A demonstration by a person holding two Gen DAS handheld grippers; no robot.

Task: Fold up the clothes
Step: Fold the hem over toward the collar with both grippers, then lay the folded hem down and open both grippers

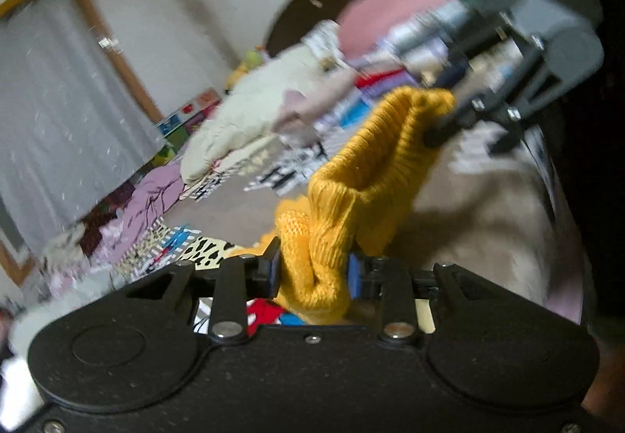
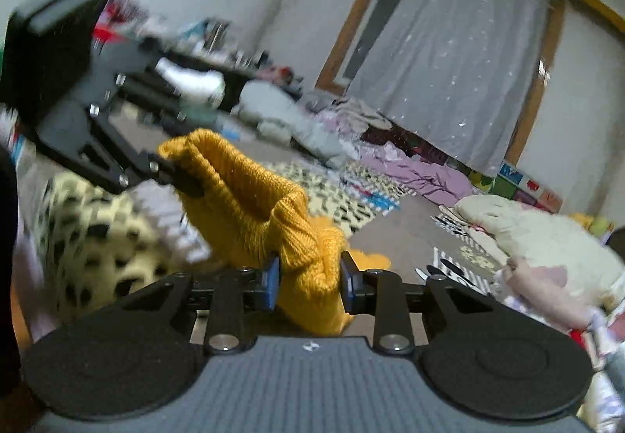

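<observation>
Both grippers are gripping the yellow knit garment (image 1: 351, 190) in midair: left gripper (image 1: 314, 274) is pinching one bunched end, right gripper (image 2: 310, 278) the other, ribbed fabric stretching between them above the clothes-strewn floor (image 2: 394, 226).

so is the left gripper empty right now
No, the left gripper is shut on a bunched fold of the yellow knit garment, pinched between its blue pads.

Curtained window (image 2: 449, 73), white walls (image 1: 187, 3)
</observation>
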